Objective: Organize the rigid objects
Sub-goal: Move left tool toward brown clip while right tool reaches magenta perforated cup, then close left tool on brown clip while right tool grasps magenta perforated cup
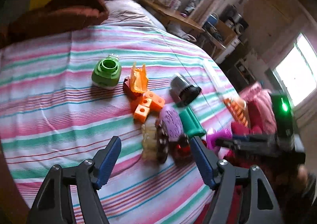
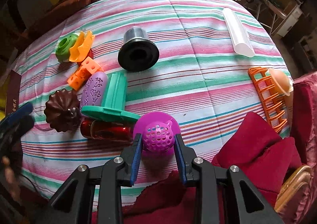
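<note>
Right gripper (image 2: 158, 140): jaws narrow, blue pads pressed on either side of a purple perforated ball (image 2: 158, 137) at the near edge of the striped bedspread (image 2: 198, 85). The ball sits on a purple disc (image 2: 156, 119) that touches the bedspread.

Left gripper (image 1: 155, 151): jaws wide, nothing between the pads, poised above the near part of the bedspread just short of the toy cluster.

Cluster, left of the ball: a red clear cylinder (image 2: 107, 129) lying flat; a teal piece (image 2: 114, 97) with a broad base, resting on the cylinder; a lilac embossed oval (image 2: 94, 89) leaning against the teal piece; a brown fluted mould (image 2: 62, 113) at the left.

Farther left: orange cubes (image 2: 83, 74), joined in a row; an orange scoop-shaped piece (image 2: 82, 47) against a green cap (image 2: 65, 46).

Far centre: a black-and-grey funnel-like cup (image 2: 137, 52), wide end facing near.

Far right: a clear half-round tube (image 2: 237, 33). Right edge: an orange rack (image 2: 267, 97) with a peach dome (image 2: 281, 82) beside it.

Near right: a red cloth (image 2: 257, 154) overlapping the bedspread.
</note>
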Available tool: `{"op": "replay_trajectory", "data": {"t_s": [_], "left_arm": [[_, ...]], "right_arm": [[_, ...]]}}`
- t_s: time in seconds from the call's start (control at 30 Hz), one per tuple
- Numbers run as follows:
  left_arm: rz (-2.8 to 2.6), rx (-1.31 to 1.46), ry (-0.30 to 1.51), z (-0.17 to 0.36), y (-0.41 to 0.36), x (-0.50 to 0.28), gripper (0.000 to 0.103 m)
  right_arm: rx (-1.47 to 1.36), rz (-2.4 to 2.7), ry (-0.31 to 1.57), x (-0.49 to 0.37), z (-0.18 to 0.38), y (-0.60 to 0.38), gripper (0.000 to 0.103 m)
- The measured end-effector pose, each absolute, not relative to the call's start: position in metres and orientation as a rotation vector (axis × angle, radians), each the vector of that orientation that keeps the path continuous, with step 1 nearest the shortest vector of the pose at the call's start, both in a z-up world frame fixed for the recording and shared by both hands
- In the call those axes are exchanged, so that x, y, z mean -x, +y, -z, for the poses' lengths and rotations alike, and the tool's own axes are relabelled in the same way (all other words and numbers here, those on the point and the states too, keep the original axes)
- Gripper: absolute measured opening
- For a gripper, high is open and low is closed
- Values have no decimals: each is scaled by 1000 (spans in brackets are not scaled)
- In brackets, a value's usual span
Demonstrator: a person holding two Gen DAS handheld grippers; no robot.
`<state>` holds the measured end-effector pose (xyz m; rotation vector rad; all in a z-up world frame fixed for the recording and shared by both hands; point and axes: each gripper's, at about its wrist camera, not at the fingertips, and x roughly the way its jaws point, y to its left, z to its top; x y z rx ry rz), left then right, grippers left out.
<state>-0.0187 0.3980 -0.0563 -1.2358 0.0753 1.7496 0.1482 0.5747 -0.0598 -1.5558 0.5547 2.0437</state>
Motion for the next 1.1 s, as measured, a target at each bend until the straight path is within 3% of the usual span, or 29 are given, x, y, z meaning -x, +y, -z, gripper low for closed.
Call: {"op": "replay_trajectory", "data": {"t_s": [0.07,0.13,0.2,0.23,0.27,0.53,0.77,1.1], "left_arm": [[-1746,1257,65,63,408,22,70],[-1718,1304,52,74,417,25,60],[-1696,1333,43,83,427,25,56],[-1684,1340,49,88,432,24,39],[-1687,1349,71,94,435,23,35],[-1733,1253,97,83,396,11,34],[-1947,1076,274,45,346,-11,34],[-2200,964,309,-1,258,-10,34]], "right_arm": [[1551,-2046,564,-149,58,573,32],[1562,-2038,557,-149,58,572,32],[1579,-2027,552,-145,64,579,32],[1585,-2022,552,-145,64,579,32],[1584,-2021,553,-145,64,578,32],[1563,-2034,583,-146,66,583,32],[1605,-2024,556,-140,69,580,32],[1498,-1991,526,-145,60,582,32]]}}
